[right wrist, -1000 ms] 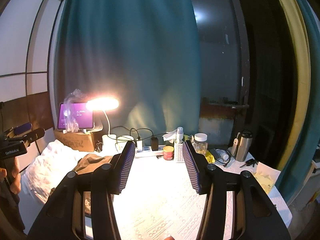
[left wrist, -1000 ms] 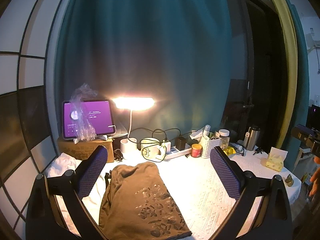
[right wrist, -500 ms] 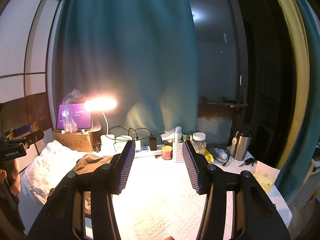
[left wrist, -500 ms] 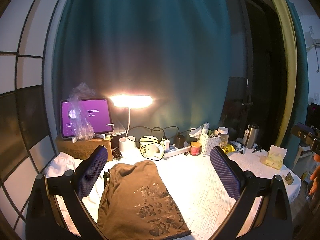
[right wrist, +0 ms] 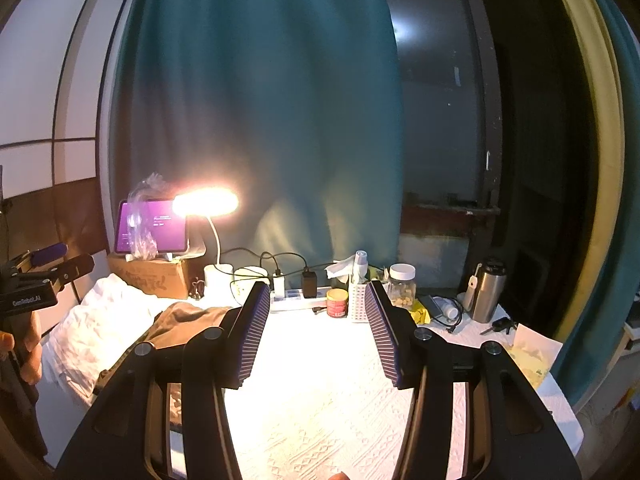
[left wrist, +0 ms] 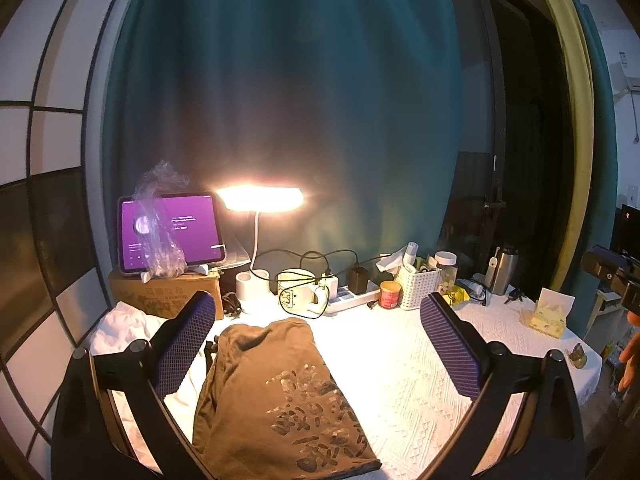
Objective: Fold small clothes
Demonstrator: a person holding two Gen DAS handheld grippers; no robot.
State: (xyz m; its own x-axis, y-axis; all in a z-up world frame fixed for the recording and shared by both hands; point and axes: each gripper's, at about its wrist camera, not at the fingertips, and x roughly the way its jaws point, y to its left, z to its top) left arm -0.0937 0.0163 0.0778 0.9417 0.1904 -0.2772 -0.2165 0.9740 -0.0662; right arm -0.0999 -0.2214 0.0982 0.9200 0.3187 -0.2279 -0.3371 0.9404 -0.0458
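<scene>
The brown printed shirt [left wrist: 276,396] lies folded on the white-clothed surface [left wrist: 420,380], before the desk lamp [left wrist: 260,200] (crumpled white garment [left wrist: 120,324] beside remains). Left gripper [left wrist: 320,344] and right gripper [right wrist: 316,332] stand open, empty.

left wrist: faces lamp [left wrist: 260,198] across table, tilted slightly down | right wrist: likewise, further right | shared: lamp, table [right wrist: 320,380]

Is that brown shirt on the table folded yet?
Folded, it seems: the brown shirt lies as a narrow flat strip with straight side edges, no sleeves showing. Its near end is cut off.
</scene>
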